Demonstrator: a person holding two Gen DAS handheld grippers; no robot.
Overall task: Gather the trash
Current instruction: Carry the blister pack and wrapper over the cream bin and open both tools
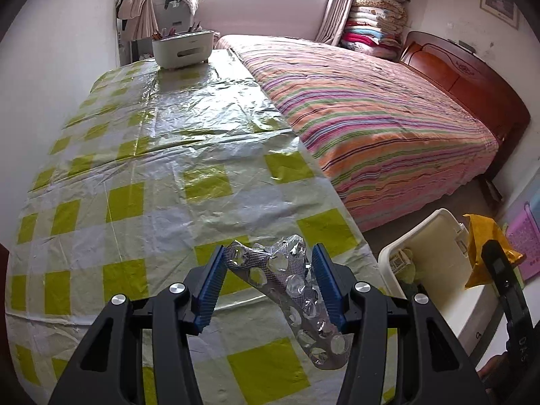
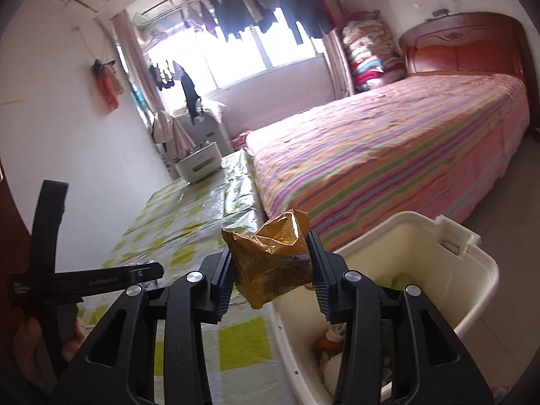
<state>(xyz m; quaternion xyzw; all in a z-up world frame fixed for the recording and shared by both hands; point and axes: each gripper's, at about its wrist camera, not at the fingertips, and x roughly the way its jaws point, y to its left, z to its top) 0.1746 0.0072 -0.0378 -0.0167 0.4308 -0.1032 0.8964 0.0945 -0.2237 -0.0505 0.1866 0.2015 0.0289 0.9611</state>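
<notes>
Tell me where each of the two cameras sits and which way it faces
Left wrist: on the left gripper, facing along the checked table toward the window; its jaws pinch an empty blister pack; the right gripper's body shows at the right edge.
Right wrist: on the right gripper, raised at the table's end over the white bin; its jaws clamp a gold snack wrapper; the left gripper's body and some fingers show lower left.
Shared: table, bin, wrapper, striped bed, white caddy.

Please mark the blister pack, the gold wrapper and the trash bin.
blister pack (image 1: pixel 287 283): left wrist view, on its foil middle.
gold wrapper (image 2: pixel 270 270): right wrist view, on its crumpled front.
trash bin (image 2: pixel 472 270): right wrist view, on its far inner wall.
</notes>
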